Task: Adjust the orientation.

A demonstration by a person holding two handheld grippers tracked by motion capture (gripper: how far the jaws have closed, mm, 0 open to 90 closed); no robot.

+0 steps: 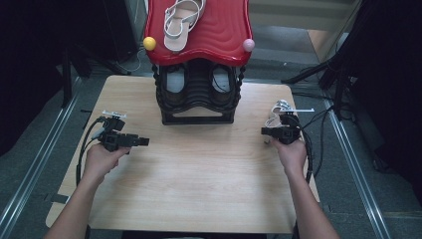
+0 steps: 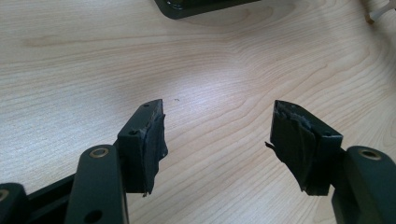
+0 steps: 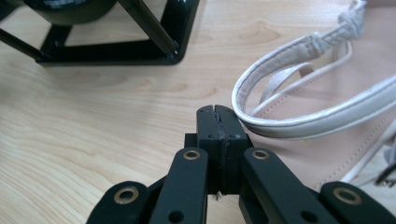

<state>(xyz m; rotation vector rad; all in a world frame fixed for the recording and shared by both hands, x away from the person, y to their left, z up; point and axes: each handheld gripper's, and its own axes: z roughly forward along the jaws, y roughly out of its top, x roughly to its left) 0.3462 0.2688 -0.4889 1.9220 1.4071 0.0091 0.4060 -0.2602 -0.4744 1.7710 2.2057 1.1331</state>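
Nearest to me, on the pale wooden desk [image 1: 199, 184], my two forearms come in with one claw in each hand. Left claw [image 2: 217, 140]: released, jaws spread, bare wood between them, parked near the left edge and holding nothing. Right claw [image 3: 217, 122]: clenched, the two pads pressed flat together with nothing caught between them; it sits near the right edge of the desk, just beside the loose sandal [image 3: 327, 107]. This sandal lies on the desk with its white padded strap [image 3: 280, 126] looping up right next to the closed tips, touching or nearly so; I cannot tell which.

Farther off, at the middle back of the desk, stands the black shoe rack [image 1: 197, 97], shoes tucked in its lower tier. On its red top shelf [image 1: 219, 35] rests the matching sandal [image 1: 181, 20].

Step in hand, as I judge it: approach to the loose sandal, grasp not yet made. Next move calls for opening the right claw, setting one pad under the strap or sole edge, closing firmly, then carrying the sandal up beside its mate.
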